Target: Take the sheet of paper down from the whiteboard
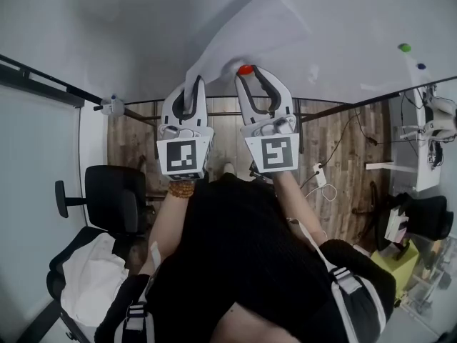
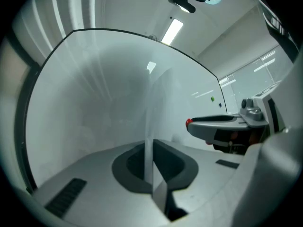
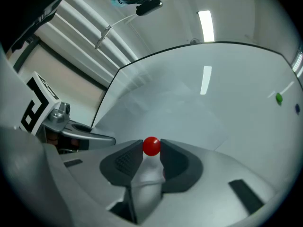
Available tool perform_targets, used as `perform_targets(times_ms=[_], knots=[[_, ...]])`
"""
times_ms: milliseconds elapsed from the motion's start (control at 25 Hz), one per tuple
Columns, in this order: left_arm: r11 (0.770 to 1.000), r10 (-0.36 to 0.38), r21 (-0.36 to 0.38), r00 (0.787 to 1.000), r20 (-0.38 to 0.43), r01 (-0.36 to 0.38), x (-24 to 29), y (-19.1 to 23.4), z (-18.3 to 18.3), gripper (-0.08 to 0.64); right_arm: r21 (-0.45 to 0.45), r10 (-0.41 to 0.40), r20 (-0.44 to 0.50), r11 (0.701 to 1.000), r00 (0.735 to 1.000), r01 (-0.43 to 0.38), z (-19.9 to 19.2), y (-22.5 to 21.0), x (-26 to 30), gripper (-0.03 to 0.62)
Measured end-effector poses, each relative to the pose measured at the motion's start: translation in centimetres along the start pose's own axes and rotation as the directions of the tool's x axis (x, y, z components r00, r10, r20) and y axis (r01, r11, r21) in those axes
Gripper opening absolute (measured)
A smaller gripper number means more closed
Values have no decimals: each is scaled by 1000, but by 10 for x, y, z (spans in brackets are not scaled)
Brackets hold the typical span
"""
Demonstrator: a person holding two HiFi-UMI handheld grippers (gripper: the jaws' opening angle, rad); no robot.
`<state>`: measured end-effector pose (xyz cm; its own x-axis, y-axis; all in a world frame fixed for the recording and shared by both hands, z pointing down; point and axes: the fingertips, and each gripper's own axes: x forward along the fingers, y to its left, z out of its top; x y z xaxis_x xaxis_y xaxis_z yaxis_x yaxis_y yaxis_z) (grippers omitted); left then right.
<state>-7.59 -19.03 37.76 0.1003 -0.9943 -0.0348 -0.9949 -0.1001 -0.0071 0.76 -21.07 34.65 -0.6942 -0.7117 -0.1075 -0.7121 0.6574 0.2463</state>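
Note:
The white sheet of paper (image 1: pixel 250 34) lies against the whiteboard (image 1: pixel 93 34), its lower left corner pulled off the surface. My left gripper (image 1: pixel 191 84) is shut on that corner; in the left gripper view the sheet (image 2: pixel 158 108) stands edge-on between the pads of the left gripper (image 2: pixel 151 150). A round red magnet (image 1: pixel 245 69) sits between the jaws of my right gripper (image 1: pixel 247 73), just right of the left one. In the right gripper view both pads press on the red magnet (image 3: pixel 151 145), with the paper (image 3: pixel 180 112) on the board behind it.
A green magnet (image 1: pixel 405 47) and a blue magnet (image 1: pixel 421 66) stick to the board at the right. Below stand a black office chair (image 1: pixel 114 199) at the left and a white desk (image 1: pixel 421 156) with cables at the right.

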Motion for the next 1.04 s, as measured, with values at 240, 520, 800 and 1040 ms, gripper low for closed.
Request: perform_targets(times_ms=[240, 520, 800, 1040], knots=[[1000, 11, 8, 1000, -13, -11, -1, 0, -2, 11, -12, 7, 8, 1000, 1000, -7, 3, 0, -1, 109], [1000, 22, 19, 999, -35, -21, -4, 6, -5, 11, -12, -1, 6, 1000, 1000, 1, 2, 3, -1, 109], [1000, 7, 9, 1000, -22, -7, -2, 6, -9, 11, -12, -10, 7, 1000, 1000, 10, 2, 2, -1, 109], [1000, 6, -3, 1000, -23, -6, 1, 8, -10, 11, -12, -11, 5, 1000, 1000, 11, 2, 1, 2, 109]])
